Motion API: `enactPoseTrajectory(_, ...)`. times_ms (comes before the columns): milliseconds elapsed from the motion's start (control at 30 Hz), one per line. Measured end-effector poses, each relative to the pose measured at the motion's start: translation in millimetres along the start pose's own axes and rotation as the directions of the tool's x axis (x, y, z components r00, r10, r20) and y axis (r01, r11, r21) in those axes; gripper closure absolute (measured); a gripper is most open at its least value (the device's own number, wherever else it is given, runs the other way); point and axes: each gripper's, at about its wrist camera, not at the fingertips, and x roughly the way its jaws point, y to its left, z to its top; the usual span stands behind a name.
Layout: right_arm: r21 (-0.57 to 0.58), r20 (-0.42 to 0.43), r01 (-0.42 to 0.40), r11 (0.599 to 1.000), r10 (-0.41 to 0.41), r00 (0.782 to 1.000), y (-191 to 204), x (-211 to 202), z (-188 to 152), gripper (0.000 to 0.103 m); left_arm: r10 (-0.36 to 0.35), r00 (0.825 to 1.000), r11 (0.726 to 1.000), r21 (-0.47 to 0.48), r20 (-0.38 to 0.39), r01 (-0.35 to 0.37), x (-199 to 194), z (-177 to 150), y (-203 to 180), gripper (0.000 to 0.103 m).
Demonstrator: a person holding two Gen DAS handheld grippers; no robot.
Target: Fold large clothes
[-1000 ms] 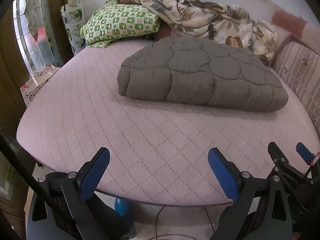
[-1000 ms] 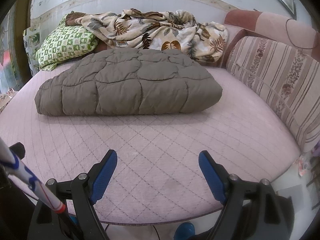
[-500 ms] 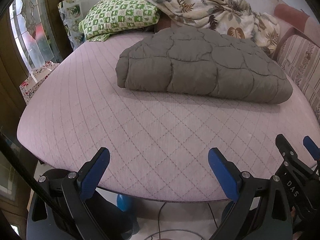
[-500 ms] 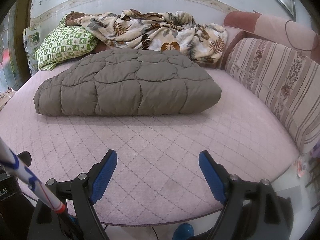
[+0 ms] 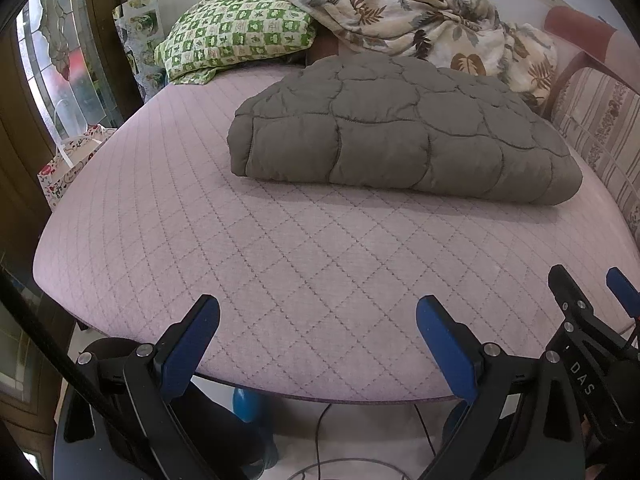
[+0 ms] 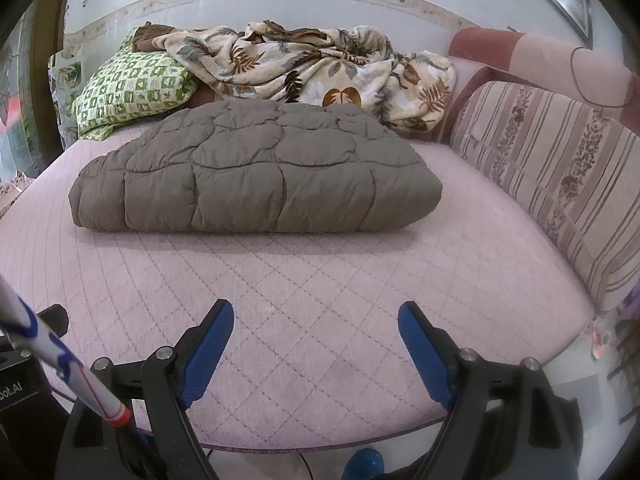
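Observation:
A grey-brown quilted comforter lies folded into a thick rectangle on the middle of the pink quilted bed; it also shows in the right wrist view. My left gripper is open and empty above the bed's near edge, well short of the comforter. My right gripper is open and empty, also at the near edge. The right gripper's fingers show at the lower right of the left wrist view.
A green checked pillow and a crumpled leaf-print blanket lie at the head of the bed. A striped cushion lines the right side. A gift bag and a glass door stand at the left. Cables lie on the floor below.
Both grippers have drawn back a little from the bed and tilted down slightly; more of the bed's near edge and the floor shows. The comforter has not moved.

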Motion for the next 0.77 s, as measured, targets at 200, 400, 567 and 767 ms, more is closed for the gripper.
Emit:
enactPoseTrajectory(200,-0.001,0.004,-0.001,1.000,0.001,1.000,-0.4,-1.0,0.7,0.015,-0.001,1.000,1.000,-0.001,-0.001,0.001,-0.4,0.5,0.0,0.005)
enactPoseTrajectory(400,-0.013,0.017,0.002,1.000,-0.002,1.000,1.9,-4.4,2.3,0.015,0.002,1.000,1.000,-0.018,-0.003,-0.002,0.8,1.0,3.5,0.005)
enactPoseTrajectory(567,-0.021,0.006,-0.001,1.000,0.001,1.000,4.8,-2.5,1.3,0.015,-0.001,1.000,1.000,-0.025,-0.012,0.001,4.7,1.1,6.6,0.005)
enactPoseTrajectory(767,-0.028,-0.004,0.003,1.000,-0.003,1.000,6.8,-1.9,0.9,0.015,-0.014,0.999,1.000,-0.014,-0.033,0.014,7.8,0.2,7.3,0.005)
